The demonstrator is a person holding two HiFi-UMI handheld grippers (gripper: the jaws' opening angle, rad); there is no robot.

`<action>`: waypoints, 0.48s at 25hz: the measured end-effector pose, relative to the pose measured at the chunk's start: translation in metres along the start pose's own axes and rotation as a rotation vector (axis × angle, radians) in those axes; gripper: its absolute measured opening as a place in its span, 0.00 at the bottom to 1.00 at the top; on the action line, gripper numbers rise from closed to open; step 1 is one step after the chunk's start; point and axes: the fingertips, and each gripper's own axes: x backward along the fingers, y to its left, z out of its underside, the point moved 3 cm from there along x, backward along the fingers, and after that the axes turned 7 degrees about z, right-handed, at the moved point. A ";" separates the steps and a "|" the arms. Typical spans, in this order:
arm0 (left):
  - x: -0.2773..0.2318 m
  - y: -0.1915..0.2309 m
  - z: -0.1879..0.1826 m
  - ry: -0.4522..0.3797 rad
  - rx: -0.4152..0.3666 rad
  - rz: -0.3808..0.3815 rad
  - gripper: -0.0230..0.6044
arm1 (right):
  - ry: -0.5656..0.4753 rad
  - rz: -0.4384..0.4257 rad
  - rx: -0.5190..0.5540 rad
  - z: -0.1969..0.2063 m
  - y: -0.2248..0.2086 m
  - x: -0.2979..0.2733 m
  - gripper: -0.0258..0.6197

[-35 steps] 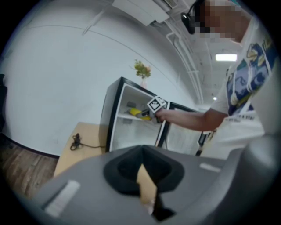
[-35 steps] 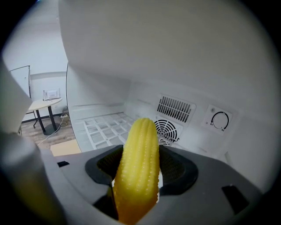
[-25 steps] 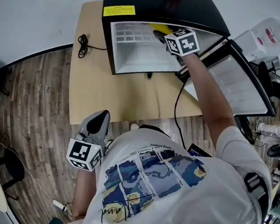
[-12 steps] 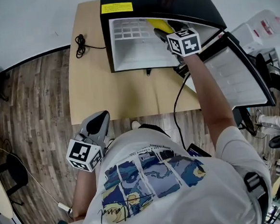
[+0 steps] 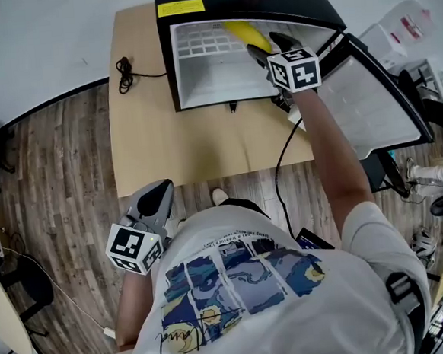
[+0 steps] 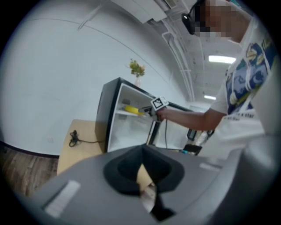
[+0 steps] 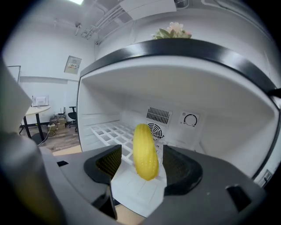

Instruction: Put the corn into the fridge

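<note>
Office room, wood-plank floor [image 5: 53, 170], and a pale wooden desk [image 5: 173, 149] carrying a black mini fridge [image 5: 168, 62] with its door [image 5: 369, 107] swung wide open.

The yellow corn cob [image 7: 145, 151] is already inside the fridge, over the white wire shelf [image 7: 109, 132] near the top. Its long axis runs pretty much straight away from the right gripper [image 7: 144, 160], near end between the jaws and far end pointing at the back wall vents. From the head view it's a diagonal stripe [image 5: 245, 35] going up-left from that gripper [image 5: 267, 47].

The right gripper's jaws stand wide apart with a visible gap on either side of the cob, so it's not clamping anything. I can't tell if the near end is fully resting on the shelf.

My guess is the pull-out should go straight back along the cob's axis, or a jaw will clip it sideways.

The left gripper [image 5: 156, 197] is way back by the person's torso, jaws together on nothing.
</note>
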 end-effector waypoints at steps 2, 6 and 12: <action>0.005 -0.002 0.002 0.001 -0.005 0.011 0.05 | 0.000 0.013 -0.009 0.002 0.002 0.009 0.44; 0.016 -0.006 0.007 0.006 -0.014 0.035 0.05 | -0.006 0.042 -0.025 0.005 0.009 0.030 0.44; 0.031 -0.015 0.012 0.008 -0.034 0.072 0.05 | -0.023 0.086 -0.067 0.014 0.018 0.067 0.44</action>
